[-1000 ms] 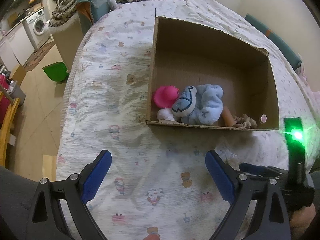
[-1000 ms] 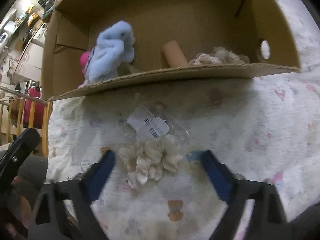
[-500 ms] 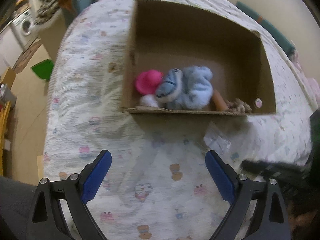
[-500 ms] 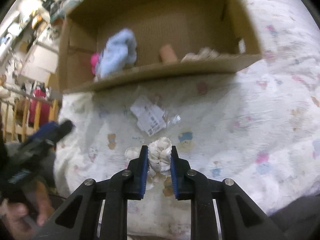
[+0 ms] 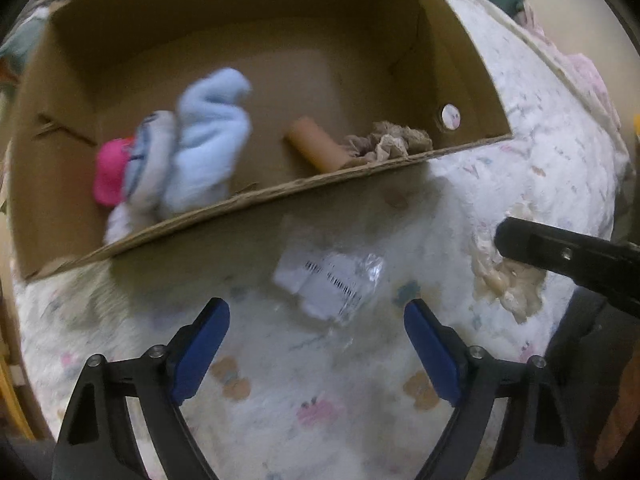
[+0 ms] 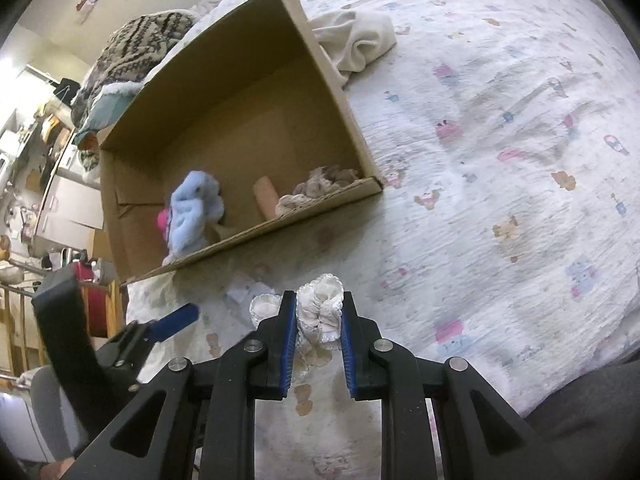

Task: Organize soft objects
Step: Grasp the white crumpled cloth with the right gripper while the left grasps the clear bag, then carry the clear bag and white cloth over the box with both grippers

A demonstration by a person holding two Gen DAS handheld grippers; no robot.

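Observation:
My right gripper [image 6: 318,312] is shut on a cream frilly scrunchie [image 6: 322,306], lifted above the bed; it also shows in the left wrist view [image 5: 506,286] under the right gripper's black finger. An open cardboard box [image 5: 280,192] lies on the bed and holds a light blue plush [image 5: 200,140], a pink item [image 5: 108,172], a brown tube [image 5: 316,148] and a beige scrunchie [image 5: 390,144]. My left gripper [image 5: 316,336] is open and empty, low over a clear plastic bag with a barcode label [image 5: 332,280].
The bed has a patterned white sheet [image 6: 500,160]. A cream cloth [image 6: 352,40] lies behind the box. A knitted blanket [image 6: 136,44] and furniture stand beyond the bed at left. The box's near wall [image 6: 256,232] is between the grippers and its contents.
My right gripper closed on the cream scrunchie and lifted it off the bed. My left gripper moved forward and right, to just over the plastic bag, staying open.

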